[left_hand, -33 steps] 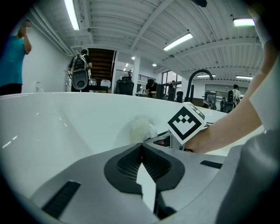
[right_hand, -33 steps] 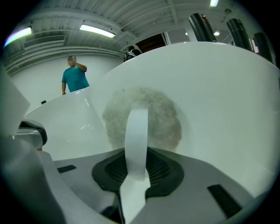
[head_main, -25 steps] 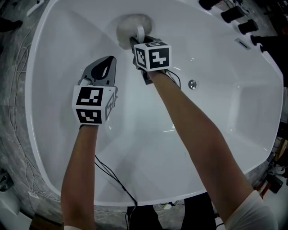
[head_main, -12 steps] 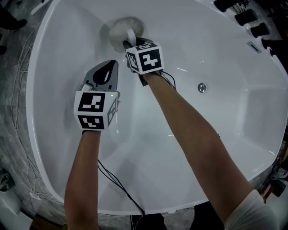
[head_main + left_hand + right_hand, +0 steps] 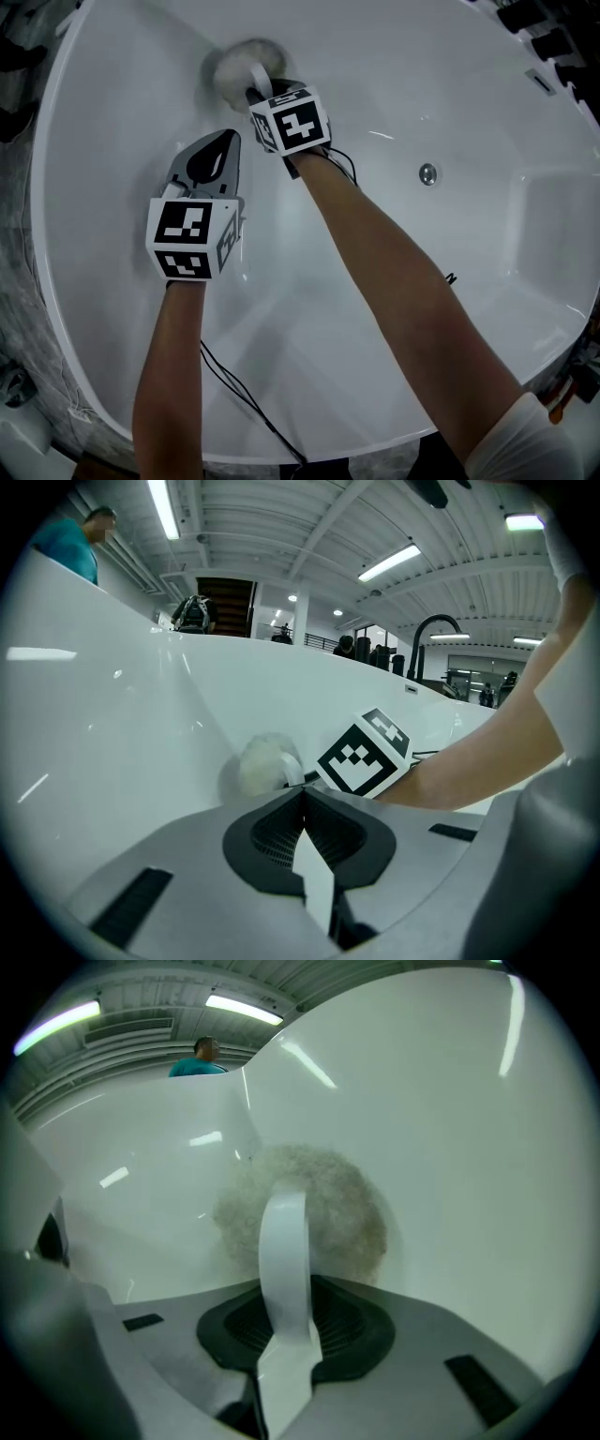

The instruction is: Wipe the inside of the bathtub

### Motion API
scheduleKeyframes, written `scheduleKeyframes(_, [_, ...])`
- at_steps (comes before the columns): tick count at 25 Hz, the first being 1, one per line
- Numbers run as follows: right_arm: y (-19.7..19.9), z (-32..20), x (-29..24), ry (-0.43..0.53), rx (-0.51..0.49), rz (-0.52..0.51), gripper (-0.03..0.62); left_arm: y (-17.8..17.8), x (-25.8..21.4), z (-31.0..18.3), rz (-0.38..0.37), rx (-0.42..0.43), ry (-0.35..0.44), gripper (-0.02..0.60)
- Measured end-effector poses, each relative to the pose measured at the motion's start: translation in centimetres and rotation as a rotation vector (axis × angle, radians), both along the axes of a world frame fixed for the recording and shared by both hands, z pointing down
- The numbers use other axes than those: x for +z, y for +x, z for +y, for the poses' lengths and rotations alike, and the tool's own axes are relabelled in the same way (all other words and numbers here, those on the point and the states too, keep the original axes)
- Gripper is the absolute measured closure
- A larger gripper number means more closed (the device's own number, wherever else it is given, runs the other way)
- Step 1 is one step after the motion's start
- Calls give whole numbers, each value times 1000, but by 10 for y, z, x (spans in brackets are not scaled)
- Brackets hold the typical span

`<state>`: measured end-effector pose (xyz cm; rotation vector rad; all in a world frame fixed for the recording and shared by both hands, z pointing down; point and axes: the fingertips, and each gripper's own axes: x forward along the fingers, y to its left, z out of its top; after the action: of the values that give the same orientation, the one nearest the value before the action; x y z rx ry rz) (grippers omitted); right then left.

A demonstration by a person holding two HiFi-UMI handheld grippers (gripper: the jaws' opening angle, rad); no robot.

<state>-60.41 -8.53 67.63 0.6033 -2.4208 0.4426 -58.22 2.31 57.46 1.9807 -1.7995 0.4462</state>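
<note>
A round, fluffy grey-white wiping pad (image 5: 232,62) lies pressed against the far inner wall of the white bathtub (image 5: 375,309). My right gripper (image 5: 259,95) is shut on the pad's white strap (image 5: 284,1241), which loops up between the jaws in front of the pad (image 5: 328,1204). My left gripper (image 5: 217,142) hovers over the tub floor, just left of and nearer than the right one. Its jaws are shut with nothing held. From the left gripper (image 5: 302,799) I see the pad (image 5: 258,766) and the right gripper's marker cube (image 5: 366,754) ahead.
A metal drain (image 5: 427,172) sits in the tub floor to the right. Dark fittings (image 5: 539,42) stand on the rim at the far right. A black cable (image 5: 234,394) trails over the near tub wall. A person in a teal top (image 5: 202,1054) stands beyond the tub.
My right gripper has slid the pad leftward along the far wall of the tub. The left gripper has stayed in about the same spot.
</note>
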Motion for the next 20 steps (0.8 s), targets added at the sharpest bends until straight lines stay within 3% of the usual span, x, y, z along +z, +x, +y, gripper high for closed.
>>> scheduleKeyframes(7, [8, 6, 27, -15, 12, 22, 498, 6, 10, 0, 8, 8, 11, 571])
scheduleKeyframes(20, [66, -4, 51, -32, 57, 57, 496, 34, 26, -2, 22, 22, -10, 571])
